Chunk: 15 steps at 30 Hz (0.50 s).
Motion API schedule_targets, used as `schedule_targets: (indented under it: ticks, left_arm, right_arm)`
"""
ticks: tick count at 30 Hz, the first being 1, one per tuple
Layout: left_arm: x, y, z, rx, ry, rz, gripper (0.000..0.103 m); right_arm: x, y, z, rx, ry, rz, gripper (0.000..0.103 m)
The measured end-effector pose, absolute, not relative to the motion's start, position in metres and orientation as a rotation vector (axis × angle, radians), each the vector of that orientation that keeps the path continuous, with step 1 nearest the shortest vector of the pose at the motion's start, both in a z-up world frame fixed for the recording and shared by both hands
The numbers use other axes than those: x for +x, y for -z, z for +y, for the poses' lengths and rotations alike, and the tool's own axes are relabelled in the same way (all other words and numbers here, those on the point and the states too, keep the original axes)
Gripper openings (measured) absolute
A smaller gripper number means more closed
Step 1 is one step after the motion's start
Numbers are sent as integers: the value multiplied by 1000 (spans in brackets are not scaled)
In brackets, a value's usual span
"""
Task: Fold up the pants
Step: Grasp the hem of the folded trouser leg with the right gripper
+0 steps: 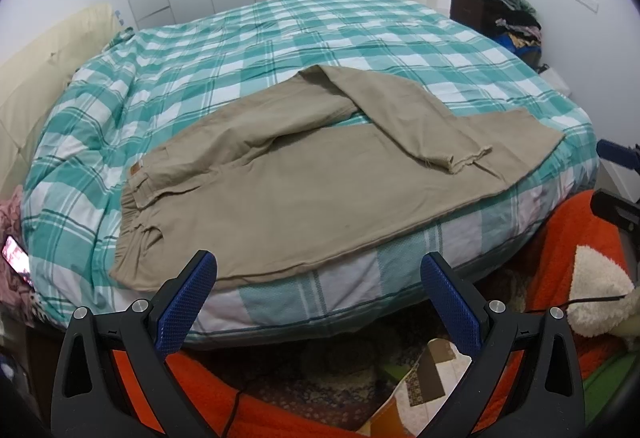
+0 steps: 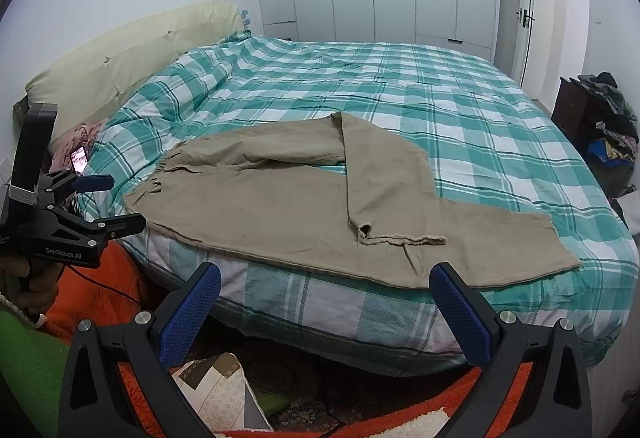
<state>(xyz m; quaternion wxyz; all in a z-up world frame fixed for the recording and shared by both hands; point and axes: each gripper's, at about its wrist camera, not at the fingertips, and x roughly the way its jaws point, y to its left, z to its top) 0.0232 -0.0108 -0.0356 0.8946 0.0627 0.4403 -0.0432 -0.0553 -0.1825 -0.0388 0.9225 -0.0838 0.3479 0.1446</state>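
Your grippers: left gripper (image 1: 318, 274) and right gripper (image 2: 325, 286) both spread wide, holding nothing, just off the bed (image 2: 500, 125) edge
Pants: tan pants (image 1: 304, 173) lie flat on the near edge; one leg is bent across the other
Direction: long way runs along the edge; waistband (image 1: 134, 213) toward the pillows, cuffs (image 2: 404, 238) toward the foot
Do it well: I think you should straighten the bent leg first; pinch cloth only, not the blanket

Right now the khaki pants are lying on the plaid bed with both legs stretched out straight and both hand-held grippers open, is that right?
Not quite. One leg of the khaki pants is bent back across the other, as the right wrist view shows. They do lie on the plaid bed, and the left hand-held gripper and right hand-held gripper are open.
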Motion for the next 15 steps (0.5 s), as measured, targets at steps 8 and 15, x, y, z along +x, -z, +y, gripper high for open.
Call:
schedule_targets:
  ticks: [8, 15]
  left_arm:
    - [27, 41, -8, 109, 88, 925, 102]
    - [33, 43, -7, 118, 67, 947, 102]
  right_arm:
    - [22, 54, -193, -452, -260, 675, 103]
    - [109, 136, -168, -564, -450, 851, 85]
